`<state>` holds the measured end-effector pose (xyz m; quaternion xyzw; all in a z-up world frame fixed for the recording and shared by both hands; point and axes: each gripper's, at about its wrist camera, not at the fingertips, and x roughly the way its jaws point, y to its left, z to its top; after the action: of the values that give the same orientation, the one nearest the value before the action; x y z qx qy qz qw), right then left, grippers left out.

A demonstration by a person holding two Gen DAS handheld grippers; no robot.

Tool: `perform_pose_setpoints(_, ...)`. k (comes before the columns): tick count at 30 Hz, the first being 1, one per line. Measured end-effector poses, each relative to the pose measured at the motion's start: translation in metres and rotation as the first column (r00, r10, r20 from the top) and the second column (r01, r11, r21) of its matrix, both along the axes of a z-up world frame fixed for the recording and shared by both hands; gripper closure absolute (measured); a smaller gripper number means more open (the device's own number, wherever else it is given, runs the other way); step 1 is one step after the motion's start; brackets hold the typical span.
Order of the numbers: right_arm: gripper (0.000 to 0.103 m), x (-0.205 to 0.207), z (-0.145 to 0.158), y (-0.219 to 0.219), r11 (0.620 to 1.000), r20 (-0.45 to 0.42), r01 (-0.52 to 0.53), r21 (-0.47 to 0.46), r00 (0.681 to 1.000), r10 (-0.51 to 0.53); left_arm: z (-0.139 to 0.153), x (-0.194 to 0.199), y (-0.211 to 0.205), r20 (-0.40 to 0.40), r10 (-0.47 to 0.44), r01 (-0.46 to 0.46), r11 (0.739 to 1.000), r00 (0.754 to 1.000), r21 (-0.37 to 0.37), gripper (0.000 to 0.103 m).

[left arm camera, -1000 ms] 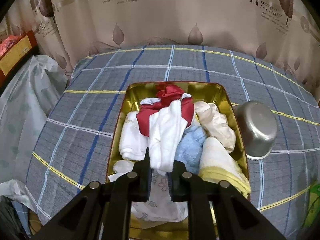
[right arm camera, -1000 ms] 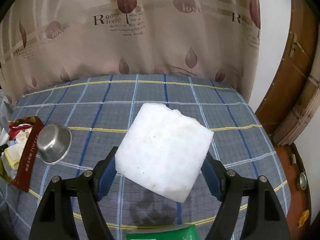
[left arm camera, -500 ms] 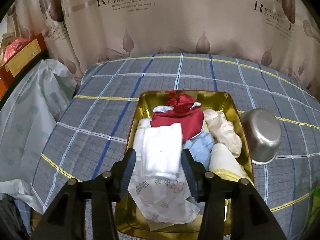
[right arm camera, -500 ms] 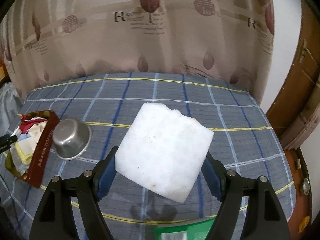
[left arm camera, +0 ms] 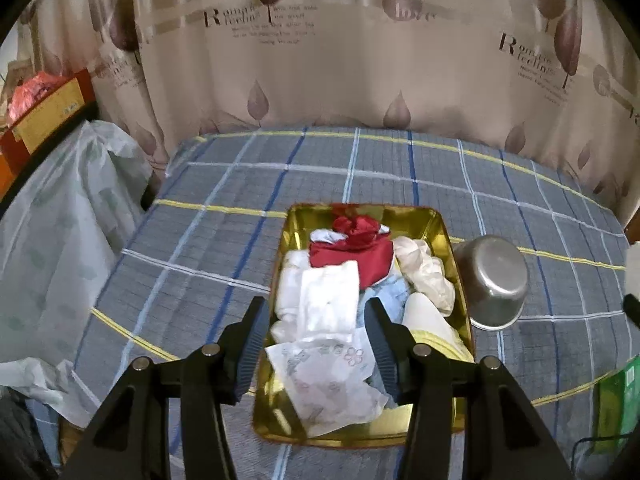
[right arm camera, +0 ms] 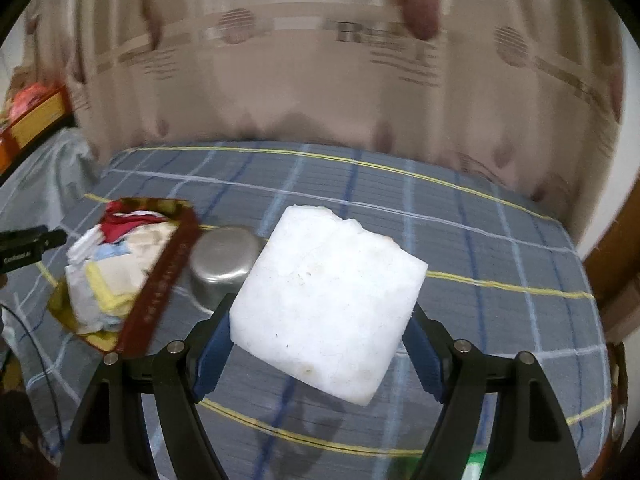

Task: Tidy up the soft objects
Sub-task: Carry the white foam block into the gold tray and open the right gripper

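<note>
White foam block (right arm camera: 326,300) clamped in right gripper (right arm camera: 320,348), nr gold tin (right arm camera: 156,280).

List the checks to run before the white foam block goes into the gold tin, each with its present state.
1. Right gripper jaws clamped on the white foam block: ok, the pads press its two sides and it is clear of the bed.
2. Left gripper let go of the white folded cloth: ok, the jaws have just been opening and the cloth lies in the gold tin, touching neither pad.
3. Left gripper out of the way: not ok, it hangs over the tin's near end.
4. Room in the tin: not ok, cloths are heaped across it.
5. Steel bowl off the route: not ok, it stands upside down right beside the tin.
</note>
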<state>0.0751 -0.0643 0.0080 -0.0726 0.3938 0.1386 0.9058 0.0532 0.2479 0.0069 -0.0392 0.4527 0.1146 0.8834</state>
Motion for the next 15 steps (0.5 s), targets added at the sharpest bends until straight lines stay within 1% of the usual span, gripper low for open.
perform_pose_setpoints(2, 0.028, 0.0, 0.0, 0.017, 0.999, -0.007, -0.044, 0.008, 0.999, 0.044, 0.008, -0.006, 0.0, 0.012, 0.002, -0.002, 1.0, 1.0, 0.015, 0.052)
perform_pose_setpoints(4, 0.029, 0.002, -0.002, 0.036, 0.996, -0.009, -0.092, 0.007, 0.996, 0.092, 0.015, -0.01, 0.0, 0.004, -0.005, 0.005, 1.0, 1.0, 0.022, 0.052)
perform_pose_setpoints(7, 0.029, 0.006, -0.006, 0.068, 0.986, -0.022, -0.163, 0.016, 0.986, 0.164, 0.021, -0.016, 0.003, -0.008, -0.03, 0.029, 0.999, 1.0, -0.023, 0.052)
perform_pose_setpoints(10, 0.029, 0.011, -0.011, 0.102, 0.973, -0.04, -0.228, 0.023, 0.973, 0.229, 0.019, -0.019, 0.009, -0.043, -0.036, 0.033, 0.998, 0.998, -0.061, 0.052)
perform_pose_setpoints(12, 0.029, 0.016, -0.016, 0.126, 0.962, -0.054, -0.272, 0.027, 0.96, 0.273, 0.016, -0.022, 0.014, -0.052, -0.015, 0.013, 0.999, 0.999, -0.047, 0.052)
perform_pose_setpoints(15, 0.029, 0.025, -0.023, 0.156, 0.945, -0.089, -0.322, 0.05, 0.941, 0.326, 0.014, -0.026, 0.021, -0.061, 0.029, -0.029, 1.0, 0.998, 0.0, 0.052)
